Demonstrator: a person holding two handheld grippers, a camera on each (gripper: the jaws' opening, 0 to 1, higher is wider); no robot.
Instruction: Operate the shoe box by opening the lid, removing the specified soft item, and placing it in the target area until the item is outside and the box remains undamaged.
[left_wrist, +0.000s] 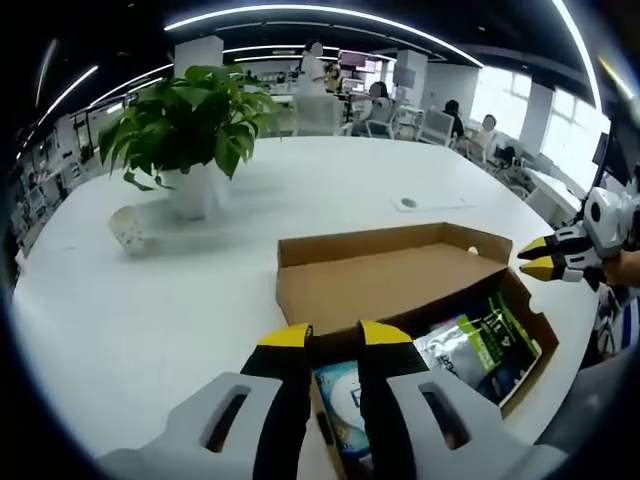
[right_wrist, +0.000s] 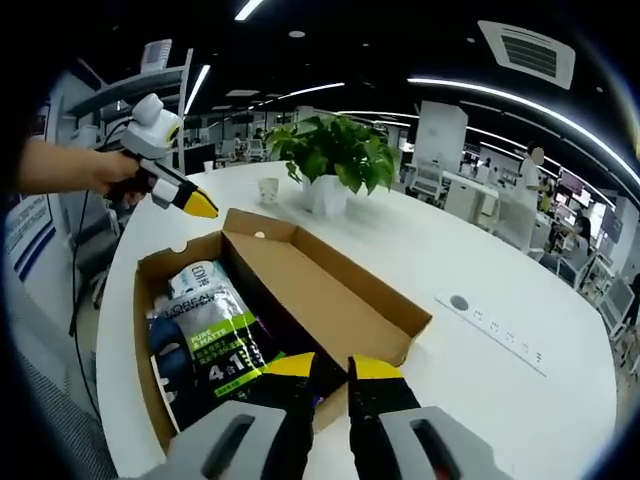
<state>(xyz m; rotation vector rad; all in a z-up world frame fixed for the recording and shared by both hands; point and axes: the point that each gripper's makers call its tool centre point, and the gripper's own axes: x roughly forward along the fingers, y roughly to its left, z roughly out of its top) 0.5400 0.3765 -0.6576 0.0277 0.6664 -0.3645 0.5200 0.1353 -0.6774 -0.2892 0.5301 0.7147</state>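
Observation:
The brown cardboard shoe box (left_wrist: 395, 285) lies on the white table with its lid folded back. Inside it are a green-and-black soft pouch (left_wrist: 482, 345) and a blue pack (left_wrist: 345, 395). My left gripper (left_wrist: 336, 338) hovers over the box's near edge, just above the blue pack, its jaws a narrow gap apart and empty. My right gripper (left_wrist: 540, 257) hangs by the box's right corner. In the right gripper view the open box (right_wrist: 345, 300) holds the pouch (right_wrist: 215, 335). My right gripper (right_wrist: 334, 368) is above its near wall, slightly open and empty. A hand holds the left gripper (right_wrist: 190, 200) over the far corner.
A potted green plant (left_wrist: 190, 125) and a small paper cup (left_wrist: 128, 230) stand on the table behind the box. A flush socket plate (right_wrist: 495, 325) sits in the tabletop. People sit at desks in the background. The table edge (right_wrist: 105, 330) runs close to the box.

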